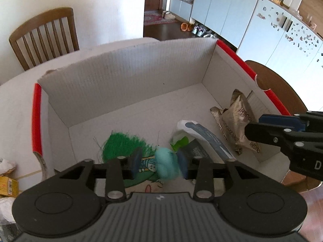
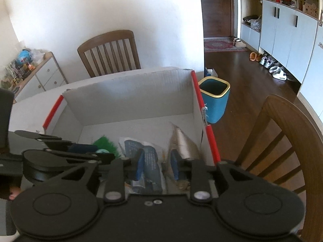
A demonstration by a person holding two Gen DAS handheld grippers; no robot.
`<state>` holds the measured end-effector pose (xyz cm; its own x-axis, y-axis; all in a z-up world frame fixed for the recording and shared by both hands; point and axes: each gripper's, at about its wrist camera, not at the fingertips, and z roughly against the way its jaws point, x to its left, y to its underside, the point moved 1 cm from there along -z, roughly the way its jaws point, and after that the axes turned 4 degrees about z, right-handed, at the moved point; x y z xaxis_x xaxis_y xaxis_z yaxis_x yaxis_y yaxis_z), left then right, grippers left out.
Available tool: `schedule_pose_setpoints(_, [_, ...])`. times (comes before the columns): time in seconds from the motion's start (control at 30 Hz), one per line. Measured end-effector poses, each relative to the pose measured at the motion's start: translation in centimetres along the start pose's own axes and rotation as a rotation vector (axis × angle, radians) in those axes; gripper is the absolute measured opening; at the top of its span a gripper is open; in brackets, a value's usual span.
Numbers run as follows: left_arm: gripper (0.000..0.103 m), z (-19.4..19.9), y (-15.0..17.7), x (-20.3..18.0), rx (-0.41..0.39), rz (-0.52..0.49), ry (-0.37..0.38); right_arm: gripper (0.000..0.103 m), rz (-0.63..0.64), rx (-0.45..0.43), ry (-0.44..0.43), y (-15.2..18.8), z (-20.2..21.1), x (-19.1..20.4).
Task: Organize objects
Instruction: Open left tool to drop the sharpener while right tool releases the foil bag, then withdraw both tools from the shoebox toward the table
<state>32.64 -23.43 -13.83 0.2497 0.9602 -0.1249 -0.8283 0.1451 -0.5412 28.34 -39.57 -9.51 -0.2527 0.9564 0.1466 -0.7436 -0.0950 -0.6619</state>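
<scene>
Left wrist view: left gripper (image 1: 159, 166) over box (image 1: 129, 76), jaws pinching teal fluff ball (image 1: 166, 165), blurred. Green tuft (image 1: 125, 146), blue-white bag (image 1: 203, 141), gold pouch (image 1: 236, 121) lie on box floor.

Right wrist view: right gripper (image 2: 157, 164) jaws apart, empty, above bag (image 2: 149, 157).

Advice: lower ball close to floor before releasing.

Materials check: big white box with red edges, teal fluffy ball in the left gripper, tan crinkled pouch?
White box with red edges: corrugated cardboard, matte; fluting lines show on the walls. Teal fluffy ball in left gripper: looks like soft fibre or yarn, blurred. Tan crinkled pouch: probably metallised plastic film, creased and slightly glossy.
</scene>
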Motion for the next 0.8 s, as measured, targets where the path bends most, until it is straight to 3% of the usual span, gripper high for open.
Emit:
schedule_pose_setpoints(0.1, [0.058,0.9,0.2,-0.1,-0.031,-0.006,0.004,0.034,-0.006,-0.008,-0.004,0.0,0.5,0.2])
schedule_pose_setpoints(0.53, [0.058,6.8,1.1,1.0,-0.138,0.017,0.036,0.044,-0.017,-0.062,-0.012,0.4,3.9,1.8])
schedule_pose_setpoints(0.67, [0.058,9.1,1.5,1.6,-0.176,0.017,0.048,0.053,-0.01,-0.083,-0.013,0.4,5.2,3.1])
schedule_pose_setpoints(0.8, [0.058,11.3,2.0,2.4,-0.2,0.017,0.062,0.056,-0.022,-0.086,-0.026,0.3,6.1,4.5])
